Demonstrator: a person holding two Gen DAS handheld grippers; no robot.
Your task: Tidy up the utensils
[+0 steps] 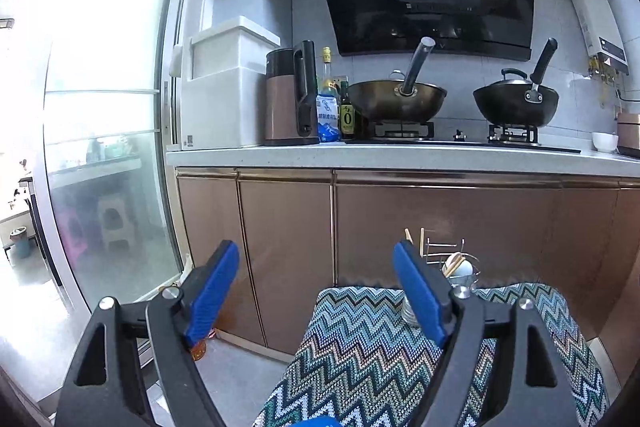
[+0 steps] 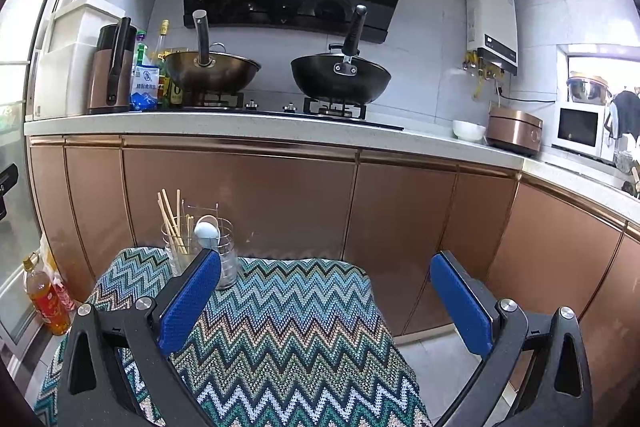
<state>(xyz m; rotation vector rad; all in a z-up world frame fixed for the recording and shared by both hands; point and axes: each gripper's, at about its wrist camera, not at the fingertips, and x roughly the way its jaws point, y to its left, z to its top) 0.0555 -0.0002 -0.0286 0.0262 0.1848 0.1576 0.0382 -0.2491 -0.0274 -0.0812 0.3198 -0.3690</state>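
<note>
Above the zigzag cloth point(image 2: 280, 327), both hand-held grippers point(image 1: 316, 291) point(image 2: 326, 301) spread wide, empty; utensil holder point(image 2: 200, 251) at its far edge.

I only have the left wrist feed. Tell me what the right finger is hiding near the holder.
Observer: The utensil holder shows clearly in the right wrist view: a clear container on the zigzag cloth.
Operator: Report its contents.
Observer: Wooden chopsticks lean left; a white spoon sits beside them.
Operator: Report the right gripper.
Observer: The right gripper is open and empty; so is the left gripper.
</note>
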